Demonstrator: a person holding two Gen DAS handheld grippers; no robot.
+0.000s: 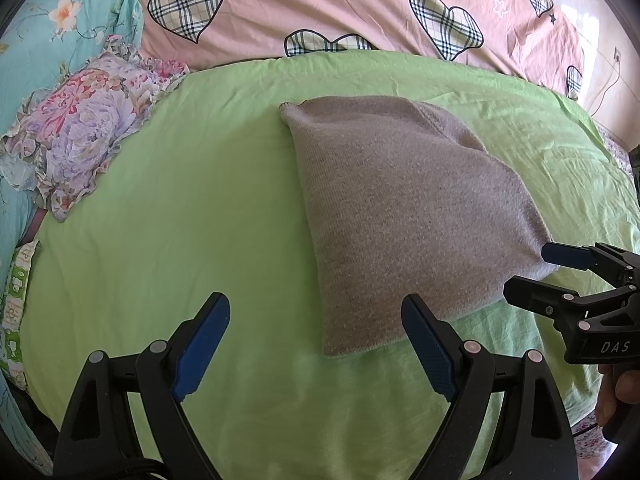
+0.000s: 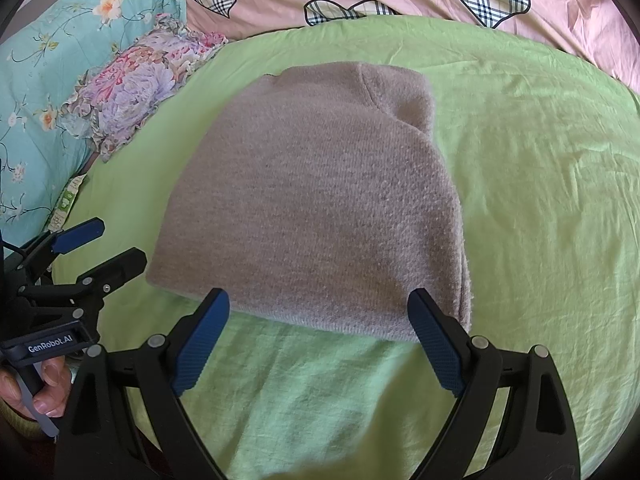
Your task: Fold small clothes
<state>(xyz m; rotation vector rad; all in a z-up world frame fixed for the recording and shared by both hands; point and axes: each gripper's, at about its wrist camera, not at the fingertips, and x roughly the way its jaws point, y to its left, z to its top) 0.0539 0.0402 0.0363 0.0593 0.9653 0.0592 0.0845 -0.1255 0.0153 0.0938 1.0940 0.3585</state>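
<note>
While both tools hover wide open and empty, folded grey sweater (image 2: 320,200) lies on green sheet (image 2: 540,180), long axis toward 12 o'clock, nearer right gripper (image 2: 318,336); left gripper (image 1: 316,340) sits at its 9 o'clock.

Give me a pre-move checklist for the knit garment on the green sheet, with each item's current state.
1. Left gripper open, nothing held: ok.
2. Right gripper open, nothing held: ok.
3. Grey knit garment lies in a compact folded shape: ok.
4. Garment sits wholly on the green sheet, apart from the floral pillow: ok.
5. Layers underneath aligned: cannot tell.
</note>
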